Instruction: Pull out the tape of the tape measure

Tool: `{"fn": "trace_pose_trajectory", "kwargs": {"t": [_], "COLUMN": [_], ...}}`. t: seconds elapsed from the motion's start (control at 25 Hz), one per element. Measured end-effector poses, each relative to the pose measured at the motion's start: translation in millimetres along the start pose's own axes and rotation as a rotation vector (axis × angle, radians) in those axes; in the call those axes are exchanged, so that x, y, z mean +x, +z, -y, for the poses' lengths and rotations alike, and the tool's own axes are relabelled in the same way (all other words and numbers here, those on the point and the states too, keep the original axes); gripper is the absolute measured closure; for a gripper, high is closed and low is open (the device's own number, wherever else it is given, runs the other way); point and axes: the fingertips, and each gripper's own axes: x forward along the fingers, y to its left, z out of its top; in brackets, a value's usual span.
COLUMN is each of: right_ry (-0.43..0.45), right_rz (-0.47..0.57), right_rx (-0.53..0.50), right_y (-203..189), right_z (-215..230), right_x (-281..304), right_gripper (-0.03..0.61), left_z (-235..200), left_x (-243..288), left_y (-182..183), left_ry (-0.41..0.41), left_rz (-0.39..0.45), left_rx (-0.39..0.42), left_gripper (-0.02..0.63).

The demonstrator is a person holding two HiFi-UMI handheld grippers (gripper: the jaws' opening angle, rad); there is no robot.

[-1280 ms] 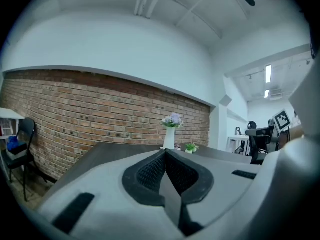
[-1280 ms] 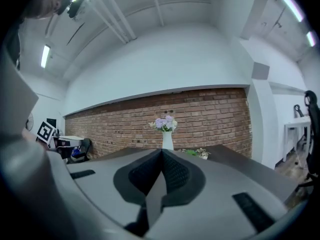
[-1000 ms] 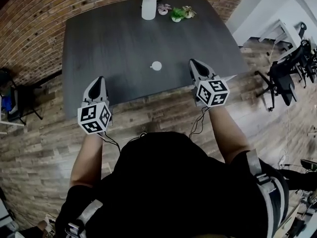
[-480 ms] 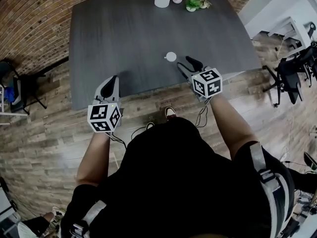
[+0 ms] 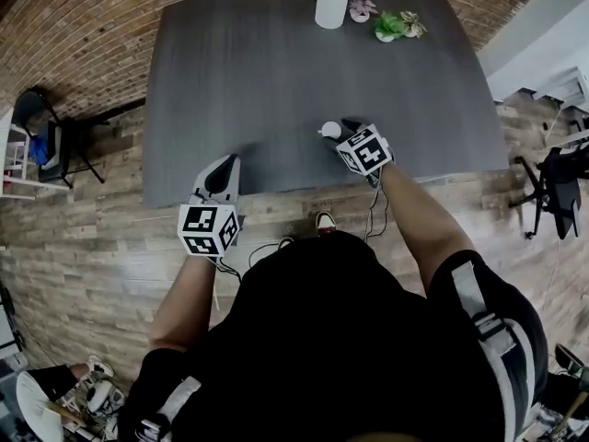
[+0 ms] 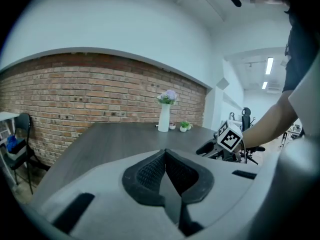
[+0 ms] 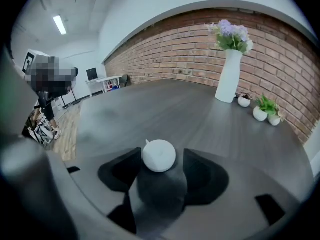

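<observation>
- A person stands at the near edge of a dark wood-grain table [image 5: 276, 72], seen from above, with a gripper in each hand.
- The right gripper [image 5: 344, 127] reaches over the table's near edge and points downward at a small, round white tape measure [image 5: 329, 130].
- Its jaws have just been opening and now stand wide apart. The tape measure lies flat on the table between them, close to the jaw tips, and is not clamped.
- A small white tab sticks out from the tape measure's edge, on the side away from the gripper.
- The left gripper [image 5: 226, 164] hovers at the table's near edge, well apart from the tape measure. Its jaws are closed, their ridged black pads meeting, with nothing between them.
- At the far edge of the table stand a tall white vase [image 5: 331, 3] holding pale flowers and small potted plants [image 5: 394, 26] beside it.
- A red brick wall [image 5: 83, 26] runs behind the table, over a wood-plank floor [image 5: 83, 238].
</observation>
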Motion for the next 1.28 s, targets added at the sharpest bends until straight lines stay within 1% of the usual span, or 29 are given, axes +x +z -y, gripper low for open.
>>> {"fn": "trace_pose_trajectory", "kwargs": {"t": [0.12, 0.2, 0.24, 0.32, 0.4, 0.52, 0.68, 0.8, 0.84, 0.88, 0.92, 1.12, 1.28], "right_ry": [0.062, 0.097, 0.104, 0.110, 0.113, 0.124, 0.151, 0.150, 0.146, 0.142, 0.139, 0.134, 0.152], "right_rz": [-0.026, -0.032, -0.030, 0.001, 0.072, 0.203, 0.359, 0.437, 0.453, 0.465, 0.473, 0.487, 0.488], "right_rx": [-0.038, -0.080, -0.100, -0.104, -0.070, -0.049, -0.095, -0.117, -0.125, -0.134, -0.145, -0.203, -0.225], "right_y": [-1, -1, 0, 8, 26, 61, 105, 126, 131, 135, 137, 137, 132], "right_z": [3, -2, -4, -5, -3, -2, -15, -22, -23, -24, -26, -41, -51], "right_x": [10, 12, 11, 5, -10, -47, -105, -140, -149, -157, -164, -187, -195], "right_gripper": [0.319, 0.365, 0.365, 0.365, 0.365, 0.365, 0.365, 0.365, 0.365, 0.365, 0.365, 0.365, 0.365], "left_z": [13, 21, 25, 31, 39, 55, 81, 104, 112, 119, 126, 152, 164], "left_x": [14, 22, 26, 34, 43, 57, 72, 76, 77, 76, 76, 68, 61], "left_y": [3, 3, 2, 3, 8, 23, 55, 80, 87, 93, 99, 111, 110], "left_ry": [-0.003, -0.017, -0.025, -0.045, -0.076, -0.145, -0.255, -0.343, -0.375, -0.406, -0.433, -0.544, -0.619], "left_rz": [-0.010, -0.023, -0.030, -0.038, -0.031, 0.002, 0.073, 0.127, 0.142, 0.156, 0.168, 0.202, 0.200], "left_rx": [0.005, 0.008, 0.010, 0.016, 0.030, 0.068, 0.163, 0.241, 0.264, 0.284, 0.303, 0.363, 0.400], "left_gripper": [0.604, 0.604, 0.604, 0.604, 0.603, 0.603, 0.601, 0.596, 0.578, 0.541, 0.532, 0.531, 0.531]}}
